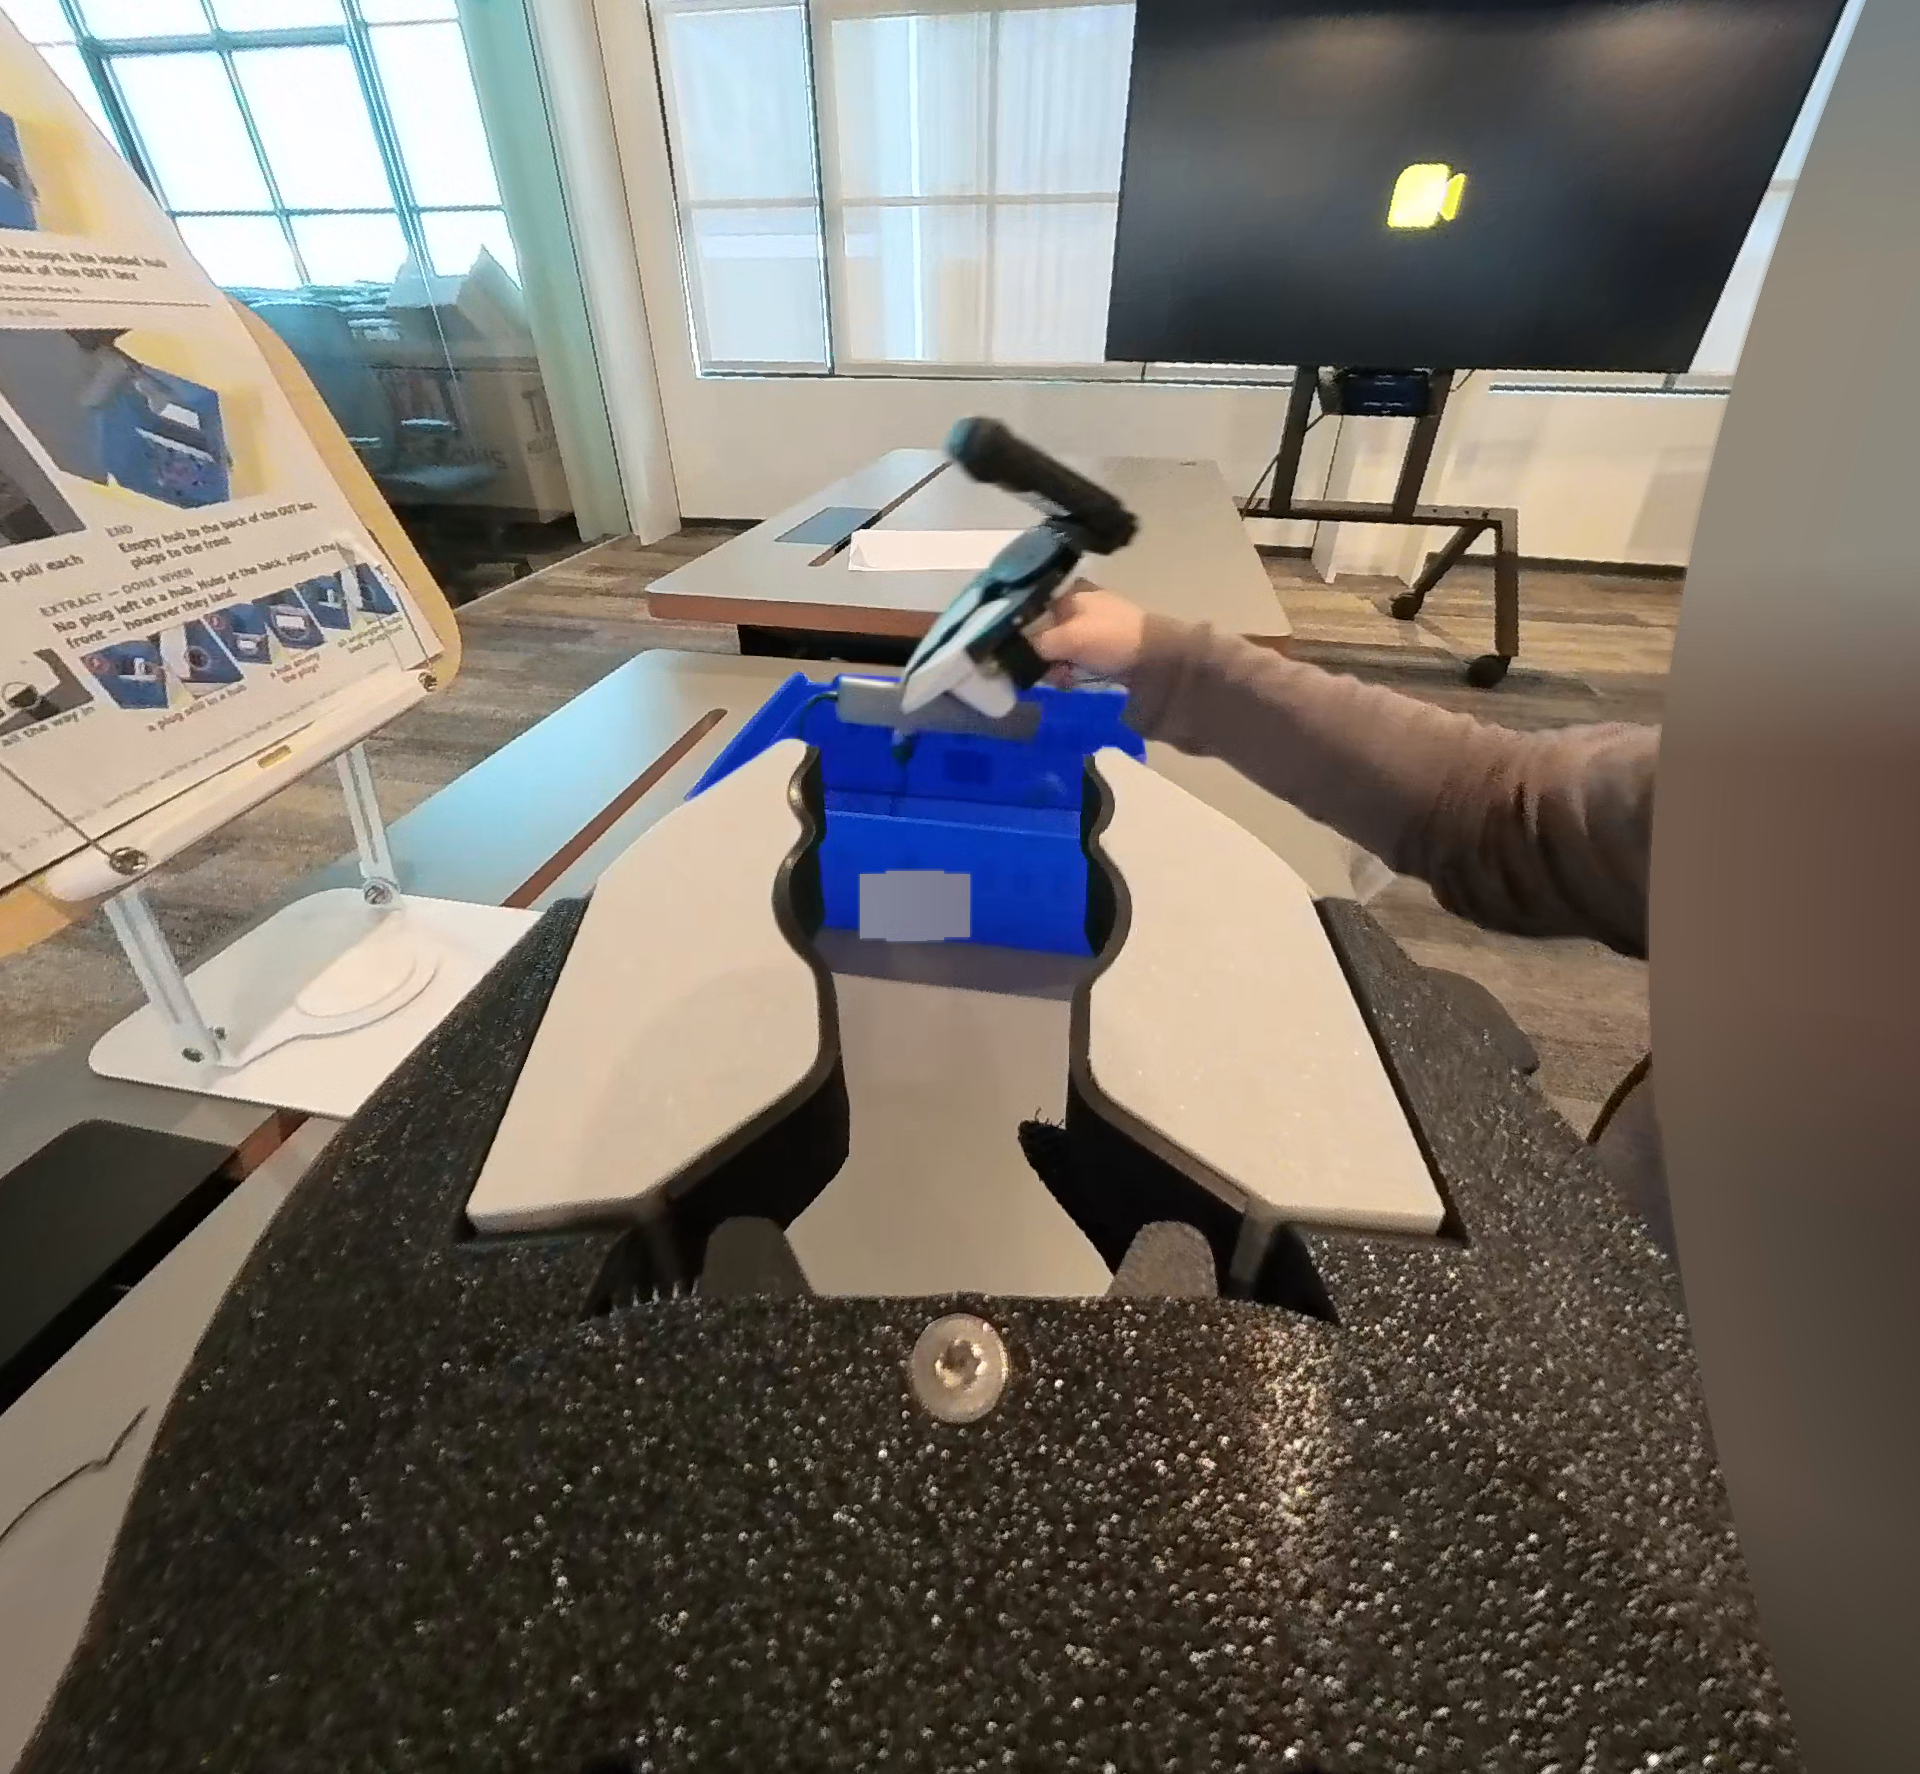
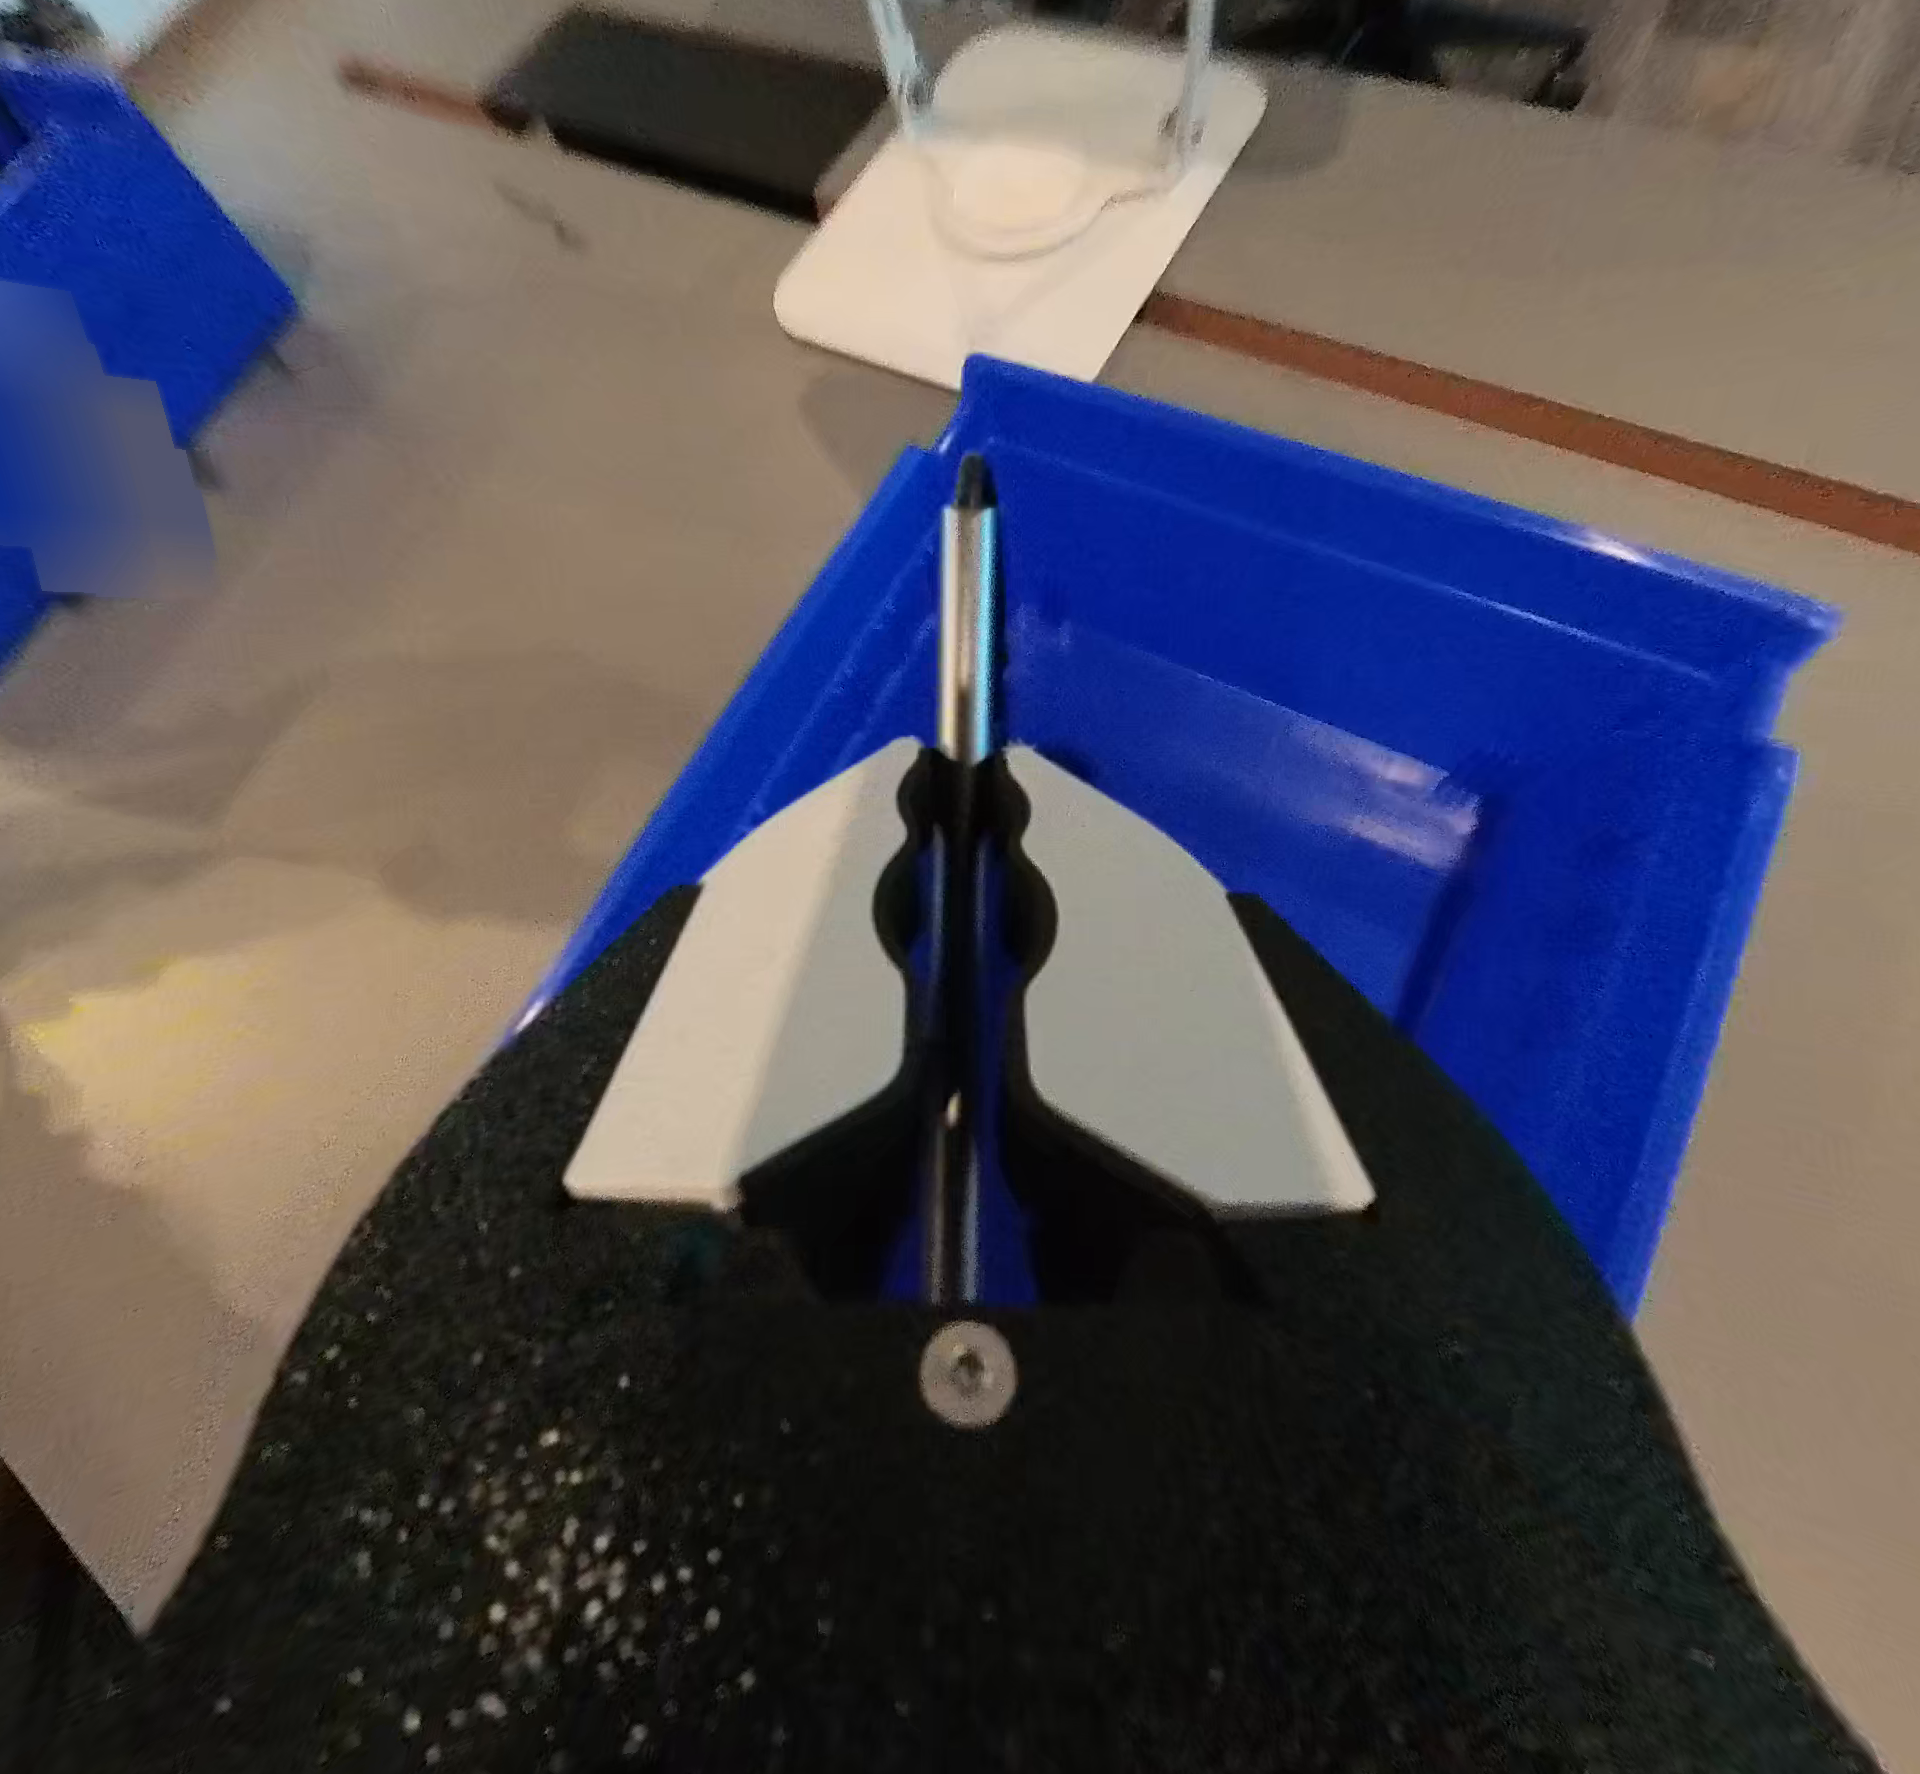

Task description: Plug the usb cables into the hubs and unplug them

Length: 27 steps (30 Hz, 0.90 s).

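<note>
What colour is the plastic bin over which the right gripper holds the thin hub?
Bright blue plastic bin; the right wrist view shows it best.

You have printed text on the instruction sheet (image 1: 156,519) clipped to the stand at your left. A yellow camera icon (image 1: 1425,195) glows on the dark monitor (image 1: 1455,114). The blue bin's (image 1: 956,851) label is blurred.

Left wrist view faces blue bin (image 1: 951,851) from back, right wrist view close above, both sharing it
</note>
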Tool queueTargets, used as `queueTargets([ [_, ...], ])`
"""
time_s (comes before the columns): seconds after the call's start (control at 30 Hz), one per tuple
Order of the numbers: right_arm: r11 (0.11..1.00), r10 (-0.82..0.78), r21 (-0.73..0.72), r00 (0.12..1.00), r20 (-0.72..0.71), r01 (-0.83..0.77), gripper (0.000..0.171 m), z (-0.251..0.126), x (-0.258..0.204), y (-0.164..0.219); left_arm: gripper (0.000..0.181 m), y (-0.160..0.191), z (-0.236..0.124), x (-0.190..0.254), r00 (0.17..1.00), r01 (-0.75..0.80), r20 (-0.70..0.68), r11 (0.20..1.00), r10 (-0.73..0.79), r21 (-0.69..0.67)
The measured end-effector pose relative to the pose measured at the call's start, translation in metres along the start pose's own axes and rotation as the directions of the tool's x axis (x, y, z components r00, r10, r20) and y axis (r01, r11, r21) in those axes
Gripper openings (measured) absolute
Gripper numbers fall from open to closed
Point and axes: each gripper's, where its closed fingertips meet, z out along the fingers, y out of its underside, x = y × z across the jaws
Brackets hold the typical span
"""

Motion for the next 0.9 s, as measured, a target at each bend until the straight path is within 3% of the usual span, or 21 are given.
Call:
queueTargets([
  [0.13,0.955,-0.223,-0.200,0.975,0.014,0.221,0.010,0.023,0.013,0.002,0.047,0.001,-0.001,-0.002,1.000,0.012,-0.005,1.000,-0.012,0.001],
  [0.2,0.914,-0.249,-0.309,0.965,0.077,0.261,0.010,0.031,0.018,0.007,0.047,0.002,0.000,-0.002,1.000,0.018,-0.011,1.000,-0.018,-0.003],
  [0.4,0.809,0.029,-0.587,0.994,0.109,0.041,0.009,0.035,0.044,0.032,0.046,0.004,0.001,-0.001,0.999,0.023,-0.026,1.000,-0.024,-0.010],
  [0.5,0.771,0.181,-0.629,0.982,0.062,-0.102,0.010,0.030,0.052,0.039,0.047,0.007,0.001,-0.002,0.999,0.032,-0.032,0.999,-0.033,-0.020],
  [0.57,0.732,0.200,-0.666,0.980,0.003,-0.147,0.016,0.024,0.062,0.049,0.047,0.007,0.001,-0.003,0.999,0.038,-0.034,0.999,-0.038,-0.020],
  [0.7,0.743,0.106,-0.657,0.992,-0.067,-0.123,0.045,0.012,0.074,0.050,0.049,0.007,0.001,-0.006,0.999,0.042,-0.031,0.999,-0.042,-0.016],
  [0.9,0.866,-0.101,-0.499,0.989,-0.111,0.032,0.075,-0.007,0.043,0.002,0.053,0.003,-0.004,-0.016,0.998,0.040,0.039,0.999,-0.040,0.009],
])
